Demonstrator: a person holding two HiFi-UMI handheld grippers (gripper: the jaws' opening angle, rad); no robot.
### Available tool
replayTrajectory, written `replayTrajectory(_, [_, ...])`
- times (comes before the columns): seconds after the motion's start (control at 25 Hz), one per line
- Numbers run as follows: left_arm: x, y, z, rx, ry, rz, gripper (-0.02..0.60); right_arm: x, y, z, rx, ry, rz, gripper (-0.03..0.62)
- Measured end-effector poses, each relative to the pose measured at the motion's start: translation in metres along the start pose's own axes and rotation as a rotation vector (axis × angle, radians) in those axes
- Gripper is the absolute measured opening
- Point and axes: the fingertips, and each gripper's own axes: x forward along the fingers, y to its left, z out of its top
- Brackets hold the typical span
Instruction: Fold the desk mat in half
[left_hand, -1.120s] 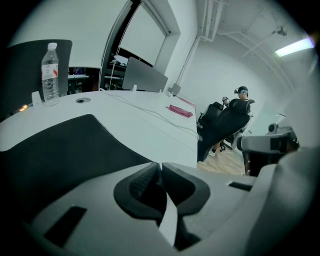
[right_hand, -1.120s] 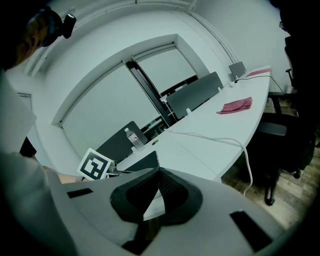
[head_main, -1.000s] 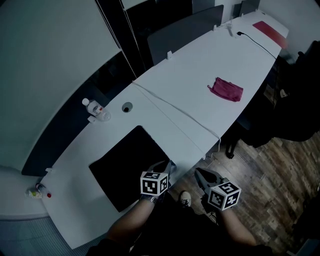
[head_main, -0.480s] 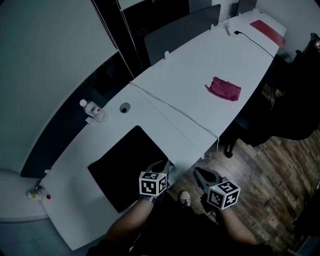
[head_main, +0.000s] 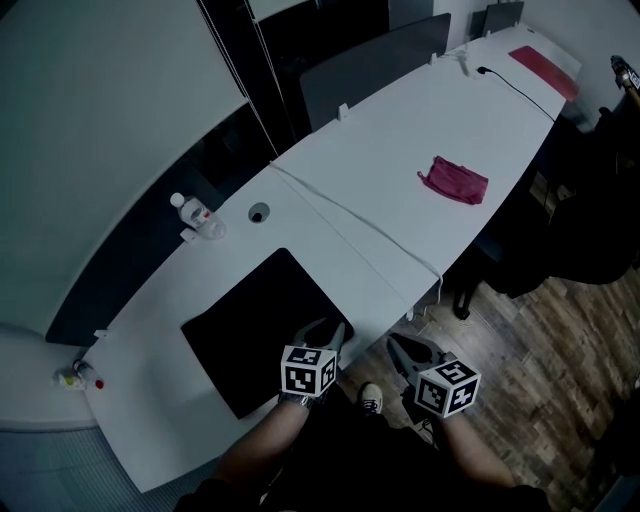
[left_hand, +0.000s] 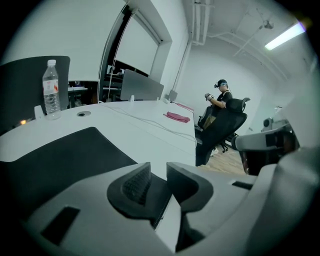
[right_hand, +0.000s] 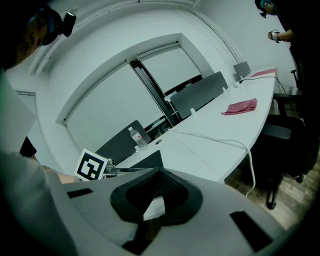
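The desk mat (head_main: 262, 325) lies flat and black on the near left part of the white counter (head_main: 400, 140), and its near right corner sits right at the left gripper (head_main: 328, 330). From the left gripper view, the jaws have just been opening and now stand a little apart. The mat's edge runs through the gap between them, and the pads are not pressing on it. To the right, the right gripper (head_main: 395, 346) hangs just off the counter's near edge, over the wooden floor (head_main: 560, 340). Its jaws are together with nothing in them, and it is clear of the mat. Farther along the counter, a water bottle (head_main: 195, 215) stands at the left edge, with a round cable hole (head_main: 259, 212) just beside it. A white cable (head_main: 350, 225) crosses the top beyond the mat, well apart from it. A pink cloth (head_main: 455, 180) lies on the right side, and a red sheet (head_main: 545, 72) sits at the far end. In the left gripper view, a dark office chair (left_hand: 222, 127) stands off the counter's right side, with a person (left_hand: 220, 97) behind it. Nothing rests on the mat itself.
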Motion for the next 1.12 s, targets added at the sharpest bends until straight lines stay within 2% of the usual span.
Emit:
replayTrajectory(0.16, [-0.015,-0.002,0.002,-0.021,-0.035,0.017,0.083,-0.001,0.008,-0.003,-0.017,0.011,0.033,0.023])
replayTrajectory(0.36, [-0.046,0.0,-0.001,-0.065,-0.087,0.072,0.008,0.003,0.028,-0.01,-0.061,0.037,0.102,0.023])
replayTrajectory(0.72, [-0.12,0.012,-0.033,-0.142,-0.13,0.175,0.006,0.027,0.081,-0.038,-0.12,0.117,0.25,0.023])
replayTrajectory(0.8, [-0.138,0.018,-0.041,-0.145,-0.141,0.204,0.006,0.035,0.098,-0.046,-0.134,0.137,0.283,0.023])
replayTrajectory(1.12, [-0.216,0.049,-0.078,-0.249,-0.223,0.301,0.006,0.063,0.174,-0.08,-0.228,0.225,0.403,0.023])
